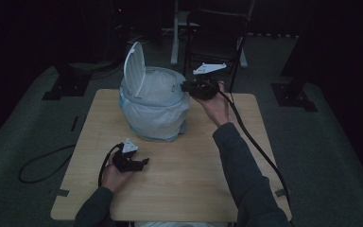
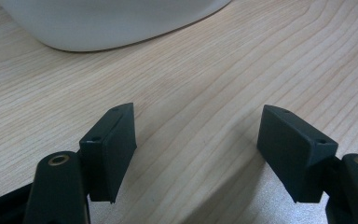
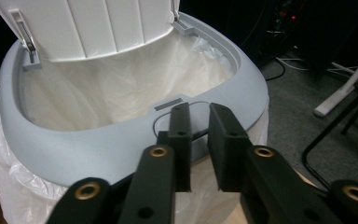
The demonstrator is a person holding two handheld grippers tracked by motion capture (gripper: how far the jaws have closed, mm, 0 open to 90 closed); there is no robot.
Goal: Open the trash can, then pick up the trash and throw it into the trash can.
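Here's the bin (image 1: 153, 106), a small pale grey-white waste bin standing on the wooden table (image 1: 179, 175), with a translucent white liner bag (image 3: 121, 88) tucked inside and spilling down over its outer sides. Its flip lid (image 1: 134, 68) stands propped upright at the far rim from the right gripper (image 3: 199, 128), ribs on its underside showing in the right gripper view, the mouth wide open. The grey rim ring (image 3: 98, 144) curves right under that gripper's jaws, close enough that they look to be just at it, near a thin oval outline on the rim. Those jaws stand only a narrow slot apart, with nothing pinched between the pads. From the high view, the right hand (image 1: 215, 106) reaches well forward, forearm stretched across the table, gripper held up at the bin's rim and pointing across into it. The left gripper (image 1: 131, 161) sits low near the table's front, the bin beyond its tips and well apart; its jaws are spread wide over bare wood grain, holding nothing, the hand resting behind it.
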